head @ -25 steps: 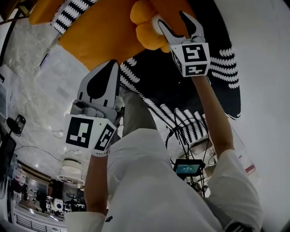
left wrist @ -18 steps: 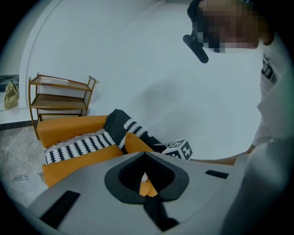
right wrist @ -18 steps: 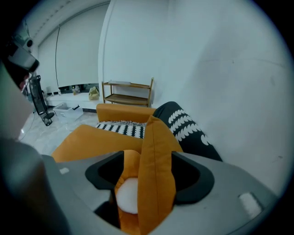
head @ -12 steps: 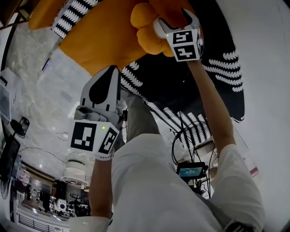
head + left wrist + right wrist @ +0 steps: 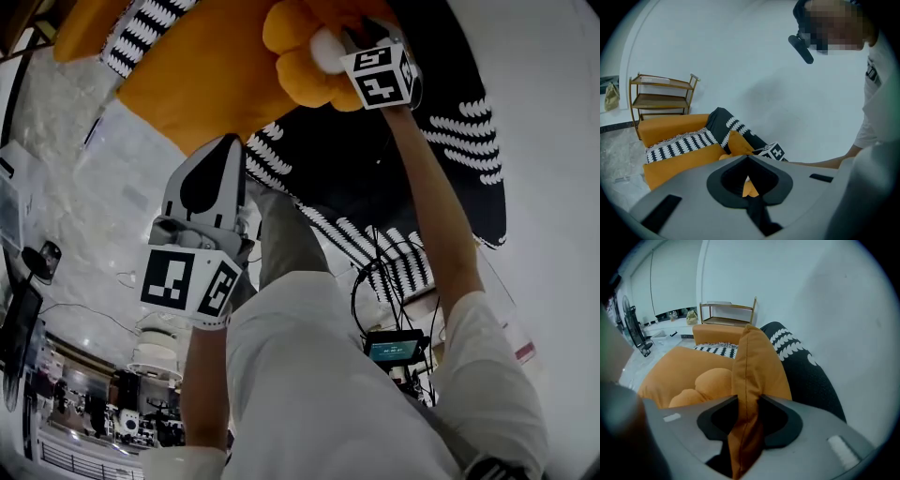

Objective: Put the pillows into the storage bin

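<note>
**Inspector:** Right gripper [image 5: 749, 399], condition?

**Assistant:** Its jaws have just been closing and are now pinching the orange pillow [image 5: 757, 366]. The pillow's seamed edge runs upright between them, and the fabric bunches where they press from both sides.

**Inspector:** Position of the pillow?

**Assistant:** On the orange sofa [image 5: 665, 371], standing on edge. A lumpy orange cushion [image 5: 701, 383] lies just to its left in the right gripper view. A black throw with white markings [image 5: 806, 371] lies against its right side. I cannot tell whether the pillow rests on the seat or hangs clear of it.

**Inspector:** Left gripper [image 5: 747, 157]?

**Assistant:** Its jaws are pressed together at the tips with nothing between them. It is held well apart from the pillow, nearer the person's body, and is aimed towards the sofa. In the head view it sits lower in the frame than the right gripper.

**Inspector:** Anything else on the sofa?

**Assistant:** A black-and-white striped cloth [image 5: 679, 143] is draped across the seat.

**Inspector:** Surroundings?

**Assistant:** A wooden shelf rack [image 5: 663, 96] stands behind the sofa against a white wall. The floor is pale and marbled. The person wears a white shirt and reaches the right arm out straight to the pillow.
</note>
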Tool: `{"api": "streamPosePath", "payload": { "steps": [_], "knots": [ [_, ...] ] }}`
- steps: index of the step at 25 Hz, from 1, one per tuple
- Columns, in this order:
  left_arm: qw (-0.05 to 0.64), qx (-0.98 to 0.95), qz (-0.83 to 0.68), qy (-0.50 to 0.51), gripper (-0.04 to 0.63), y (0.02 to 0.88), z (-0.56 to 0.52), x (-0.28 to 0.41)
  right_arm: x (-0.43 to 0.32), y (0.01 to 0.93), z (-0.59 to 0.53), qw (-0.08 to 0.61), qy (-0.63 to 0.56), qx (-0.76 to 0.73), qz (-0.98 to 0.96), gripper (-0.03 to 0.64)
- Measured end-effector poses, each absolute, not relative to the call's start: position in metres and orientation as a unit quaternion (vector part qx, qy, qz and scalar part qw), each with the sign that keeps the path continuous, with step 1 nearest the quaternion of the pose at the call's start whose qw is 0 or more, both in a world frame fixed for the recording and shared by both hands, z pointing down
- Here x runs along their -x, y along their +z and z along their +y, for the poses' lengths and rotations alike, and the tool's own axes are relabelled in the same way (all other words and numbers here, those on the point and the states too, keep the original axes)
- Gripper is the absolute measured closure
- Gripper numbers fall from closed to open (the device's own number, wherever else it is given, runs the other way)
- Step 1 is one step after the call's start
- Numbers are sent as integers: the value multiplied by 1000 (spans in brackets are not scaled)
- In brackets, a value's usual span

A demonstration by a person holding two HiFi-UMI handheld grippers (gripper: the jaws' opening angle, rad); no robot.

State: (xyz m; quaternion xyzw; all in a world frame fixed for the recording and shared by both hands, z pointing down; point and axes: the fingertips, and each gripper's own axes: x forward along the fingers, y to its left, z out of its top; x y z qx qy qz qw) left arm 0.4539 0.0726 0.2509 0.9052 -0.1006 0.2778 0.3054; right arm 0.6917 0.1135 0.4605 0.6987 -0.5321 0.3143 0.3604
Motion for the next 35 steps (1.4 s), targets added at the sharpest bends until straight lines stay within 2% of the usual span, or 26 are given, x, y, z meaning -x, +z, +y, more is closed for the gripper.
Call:
{"api": "streamPosePath", "payload": {
  "steps": [13,21,26,35],
  "knots": [
    [303,-913,-98,254,586,225,79,-445,-634,398,126,289,341,-695,-564,478],
    [312,-911,-126,239,588,216,50,-406,-564,359,88,274,323,-679,-599,482],
    [324,-905,-152,228,588,224,36,-367,-514,349,65,279,306,-657,-629,483],
    [333,-896,-202,214,588,228,13,-290,-408,336,20,249,307,-610,-687,485]
  ]
}}
